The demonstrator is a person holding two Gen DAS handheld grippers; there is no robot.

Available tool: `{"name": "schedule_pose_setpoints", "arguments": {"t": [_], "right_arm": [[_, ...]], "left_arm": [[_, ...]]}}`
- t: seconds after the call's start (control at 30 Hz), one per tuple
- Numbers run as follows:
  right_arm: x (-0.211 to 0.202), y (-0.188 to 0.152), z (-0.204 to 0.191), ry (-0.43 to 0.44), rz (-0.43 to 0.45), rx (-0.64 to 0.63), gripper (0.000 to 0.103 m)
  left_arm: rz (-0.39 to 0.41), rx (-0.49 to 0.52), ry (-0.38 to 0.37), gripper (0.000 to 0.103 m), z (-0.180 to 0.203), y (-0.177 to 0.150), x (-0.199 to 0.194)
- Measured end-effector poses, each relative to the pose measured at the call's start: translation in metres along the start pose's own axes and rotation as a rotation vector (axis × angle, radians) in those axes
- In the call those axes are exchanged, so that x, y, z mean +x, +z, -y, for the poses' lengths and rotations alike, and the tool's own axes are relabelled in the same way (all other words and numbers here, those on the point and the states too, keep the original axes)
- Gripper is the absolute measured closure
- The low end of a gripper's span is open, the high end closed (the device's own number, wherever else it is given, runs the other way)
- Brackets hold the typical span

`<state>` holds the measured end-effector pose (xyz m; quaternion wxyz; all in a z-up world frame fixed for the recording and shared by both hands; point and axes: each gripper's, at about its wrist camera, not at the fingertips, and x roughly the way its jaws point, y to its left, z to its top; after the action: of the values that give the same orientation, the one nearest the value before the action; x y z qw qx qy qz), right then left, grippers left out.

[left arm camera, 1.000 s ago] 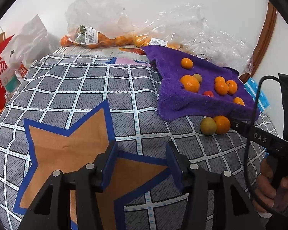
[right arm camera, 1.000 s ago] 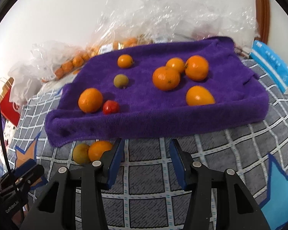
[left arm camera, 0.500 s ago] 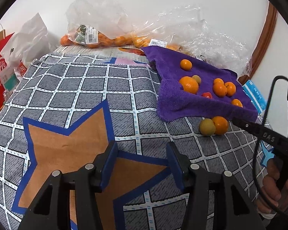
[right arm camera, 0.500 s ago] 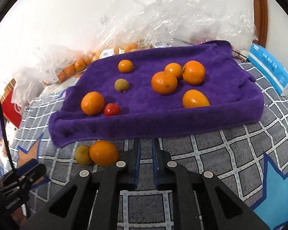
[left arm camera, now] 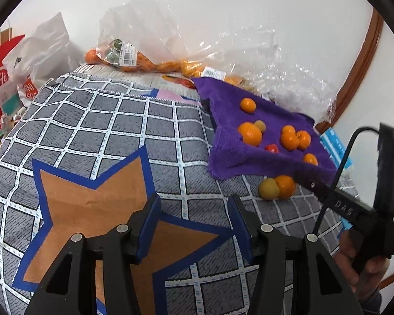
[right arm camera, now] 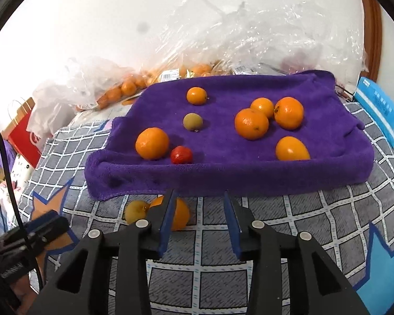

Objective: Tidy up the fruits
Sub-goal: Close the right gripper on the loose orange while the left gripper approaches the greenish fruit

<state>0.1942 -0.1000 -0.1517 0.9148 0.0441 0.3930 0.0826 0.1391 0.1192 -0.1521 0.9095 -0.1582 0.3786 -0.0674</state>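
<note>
The right gripper has just been opening; its jaws now stand spread with nothing between them, poised over the checked cloth just in front of the purple towel. The left gripper is also spread and empty, over the star patch near the cloth's front edge.

Eight fruits lie on the towel, among them a small red one close to its front edge. Two more sit off it on the cloth, touching each other just below the towel's front left corner: an orange partly hidden behind the right gripper's left finger, and a yellow-green fruit beside it.

The likely next pick is that stray pair. The risk: they are round, touching, and on soft, uneven cloth, so a finger coming down between them could nudge one into a roll toward the cloth's edge. A grip closing off-centre would squeeze the orange out sideways.
</note>
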Motion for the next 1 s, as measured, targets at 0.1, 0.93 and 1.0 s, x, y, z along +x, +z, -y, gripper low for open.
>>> {"name": "schedule_pose_setpoints", "arguments": {"t": [0.1,0.93,1.0], "right_arm": [[0.001,0.002,0.004,0.017,-0.015,0.018,0.058],[0.012,-0.006,-0.026,0.064,-0.063,-0.069,0.057],[0.014,-0.007,-0.025,0.079,-0.071,-0.055,0.07]], "left_arm": [[0.016,-0.033,-0.018,0.053,-0.006,0.002,-0.003],[0.021,-0.08,-0.039,0.052,-0.014,0.002,-0.006],[0.02,-0.082,-0.041,0.052,-0.015,0.003,-0.005]]}}
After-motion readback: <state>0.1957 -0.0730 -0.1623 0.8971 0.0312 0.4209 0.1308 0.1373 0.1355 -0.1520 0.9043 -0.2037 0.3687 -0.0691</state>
